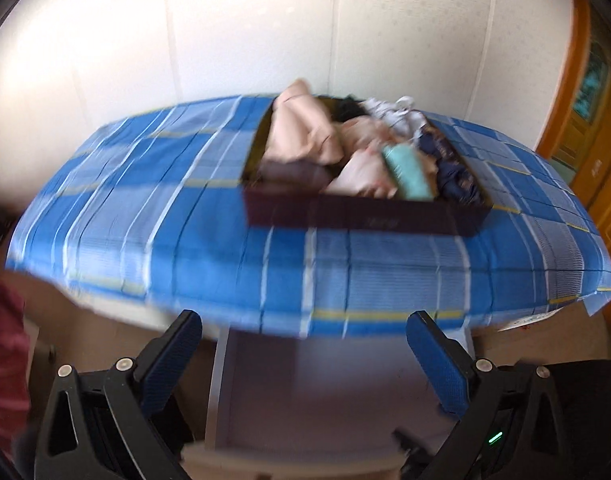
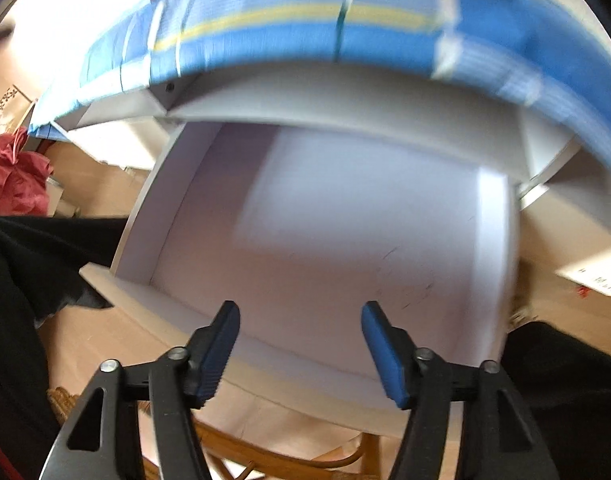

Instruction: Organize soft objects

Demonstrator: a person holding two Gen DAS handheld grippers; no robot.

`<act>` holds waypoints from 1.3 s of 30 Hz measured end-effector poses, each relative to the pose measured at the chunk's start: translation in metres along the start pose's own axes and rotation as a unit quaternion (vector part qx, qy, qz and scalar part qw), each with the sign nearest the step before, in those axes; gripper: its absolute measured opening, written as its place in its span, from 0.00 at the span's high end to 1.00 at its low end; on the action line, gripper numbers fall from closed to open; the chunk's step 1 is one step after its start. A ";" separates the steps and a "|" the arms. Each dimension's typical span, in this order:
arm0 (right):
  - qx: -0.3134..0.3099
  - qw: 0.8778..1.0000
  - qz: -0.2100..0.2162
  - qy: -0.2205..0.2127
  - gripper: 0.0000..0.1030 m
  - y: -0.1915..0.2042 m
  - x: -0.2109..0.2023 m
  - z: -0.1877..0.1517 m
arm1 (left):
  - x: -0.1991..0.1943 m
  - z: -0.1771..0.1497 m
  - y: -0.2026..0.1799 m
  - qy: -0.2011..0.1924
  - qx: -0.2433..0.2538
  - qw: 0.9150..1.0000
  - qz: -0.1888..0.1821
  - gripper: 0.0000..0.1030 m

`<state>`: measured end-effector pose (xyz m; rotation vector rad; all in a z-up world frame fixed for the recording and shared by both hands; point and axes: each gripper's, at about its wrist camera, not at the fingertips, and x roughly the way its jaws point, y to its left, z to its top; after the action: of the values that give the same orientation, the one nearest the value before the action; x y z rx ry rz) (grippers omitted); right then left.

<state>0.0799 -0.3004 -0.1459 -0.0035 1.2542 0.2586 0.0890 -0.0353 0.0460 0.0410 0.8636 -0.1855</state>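
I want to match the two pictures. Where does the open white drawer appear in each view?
Left wrist view: white drawer at bottom centre, under the table edge, between the gripper's fingers.
Right wrist view: white drawer fills the centre, seen from above, empty.
Shared landmark: blue checked tablecloth above the drawer.

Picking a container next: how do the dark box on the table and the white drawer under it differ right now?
The dark box sits on the blue plaid tablecloth, crammed with pink, white, teal and navy soft items; the white drawer is pulled out below the tabletop, and what shows of its inside is bare. The box is dark-walled, the drawer pale. Both are open-topped.
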 end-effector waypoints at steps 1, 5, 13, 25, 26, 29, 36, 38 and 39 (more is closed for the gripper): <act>0.003 1.000 -0.004 -0.017 0.35 -0.003 -0.010 0.001 | -0.003 -0.009 0.004 0.000 -0.009 1.000 0.004 0.00; 0.010 0.997 -0.025 -0.071 0.32 -0.003 -0.043 0.000 | -0.015 -0.042 0.013 -0.001 -0.030 0.999 0.028 0.00; -0.006 0.982 -0.072 -0.177 0.32 0.023 -0.135 -0.003 | -0.063 -0.062 0.013 -0.045 -0.024 0.995 0.082 0.00; 0.024 0.962 -0.078 -0.260 0.32 0.056 -0.227 -0.024 | -0.122 -0.060 0.007 -0.064 -0.016 0.995 0.081 0.00; 0.026 0.962 -0.075 -0.262 0.32 0.060 -0.228 -0.026 | -0.127 -0.062 0.003 -0.070 -0.009 0.994 0.080 0.00; 0.029 0.963 -0.071 -0.257 0.28 0.065 -0.232 -0.031 | -0.134 -0.066 -0.002 -0.075 -0.007 0.994 0.080 0.00; 0.035 0.960 -0.101 -0.257 0.23 0.071 -0.234 -0.042 | -0.132 -0.073 -0.006 -0.059 -0.011 0.995 0.078 0.00; 0.039 0.958 -0.108 -0.264 0.20 0.071 -0.237 -0.044 | -0.131 -0.074 -0.006 -0.057 -0.012 0.995 0.077 0.00; 0.039 0.957 -0.113 -0.266 0.20 0.071 -0.238 -0.045 | -0.131 -0.074 -0.006 -0.057 -0.013 0.995 0.078 0.00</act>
<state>-0.0441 -0.2832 0.0733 -0.0094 0.7166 0.0056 -0.0511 -0.0135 0.0973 0.0733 0.7462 -0.0303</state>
